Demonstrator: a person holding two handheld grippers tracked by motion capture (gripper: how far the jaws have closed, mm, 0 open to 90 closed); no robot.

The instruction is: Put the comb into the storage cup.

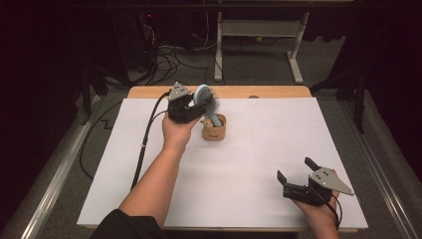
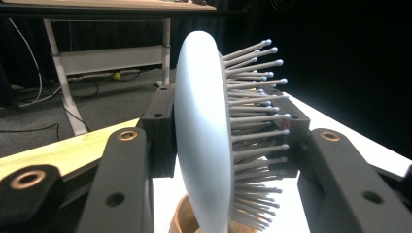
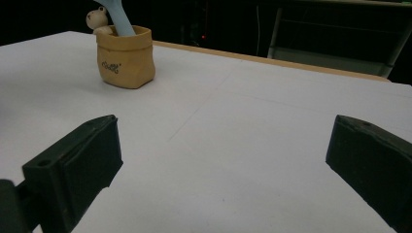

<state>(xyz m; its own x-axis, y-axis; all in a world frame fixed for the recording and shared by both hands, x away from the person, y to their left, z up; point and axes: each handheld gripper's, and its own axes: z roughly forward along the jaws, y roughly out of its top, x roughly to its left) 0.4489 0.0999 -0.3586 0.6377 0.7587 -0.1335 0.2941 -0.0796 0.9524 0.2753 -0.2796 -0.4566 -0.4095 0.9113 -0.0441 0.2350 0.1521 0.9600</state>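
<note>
A pale blue hairbrush (image 1: 204, 97) stands with its handle (image 3: 119, 19) down in a small tan pot (image 1: 214, 129) at the table's back middle. My left gripper (image 1: 196, 102) is shut on the brush head (image 2: 201, 136): one pad lies against its smooth back, the other against the tips of the grey bristles (image 2: 255, 111). The pot's rim (image 2: 180, 221) shows just below the head. A small cream figure (image 3: 97, 18) sits at the pot's (image 3: 125, 57) edge. My right gripper (image 1: 296, 169) rests open near the front right, with bare table between its jaws (image 3: 226, 145).
A white sheet (image 1: 259, 149) covers the table, with a wooden strip (image 1: 239, 91) along the back edge. The left gripper's cable (image 1: 144, 144) runs down the table's left side. Beyond the table stand a white desk frame (image 1: 259, 30) and floor cables (image 1: 169, 59).
</note>
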